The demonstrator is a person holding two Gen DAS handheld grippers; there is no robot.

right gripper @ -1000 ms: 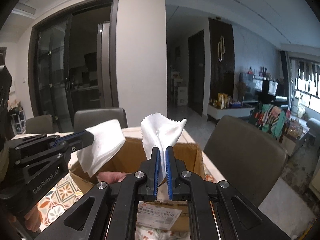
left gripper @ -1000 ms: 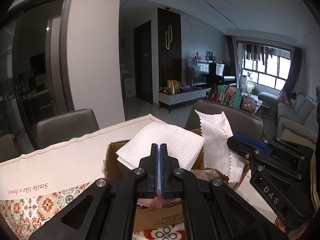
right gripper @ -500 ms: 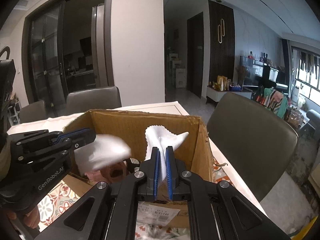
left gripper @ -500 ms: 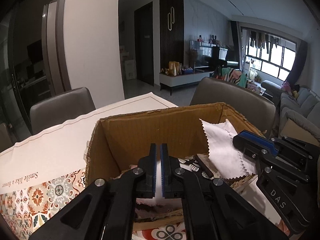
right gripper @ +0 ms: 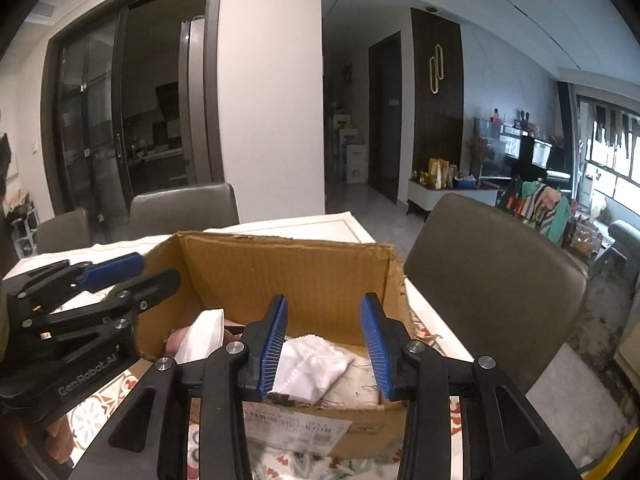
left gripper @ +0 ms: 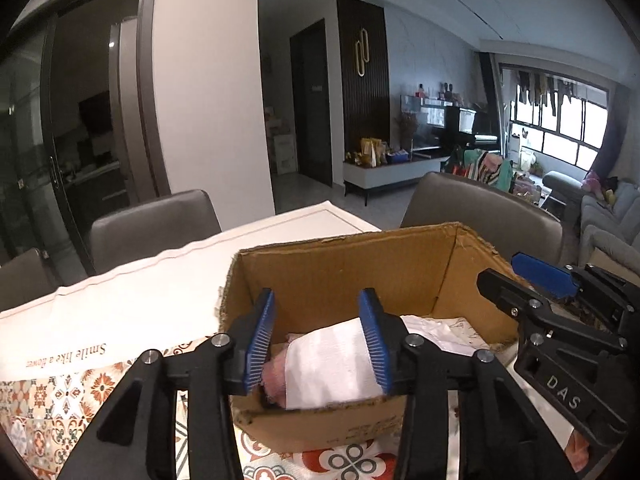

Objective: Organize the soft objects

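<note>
Both tongs, left tongs [left gripper: 320, 344] and right tongs [right gripper: 324, 344], gape empty over the cardboard box [left gripper: 344, 272], which holds a folded white cloth [left gripper: 328, 364], a zigzag-edged white cloth [right gripper: 312, 364] and perhaps something pink.

Right gripper [right gripper: 323, 344] gapes over cardboard box [right gripper: 280, 268] — white cloth [right gripper: 312, 368] inside.

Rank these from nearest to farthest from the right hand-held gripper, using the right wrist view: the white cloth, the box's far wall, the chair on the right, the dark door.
1. White cloth, between the fingers, in the box.
2. Box's far wall, just behind.
3. Chair, right, beyond the box.
4. Dark door, far down the hall.
</note>
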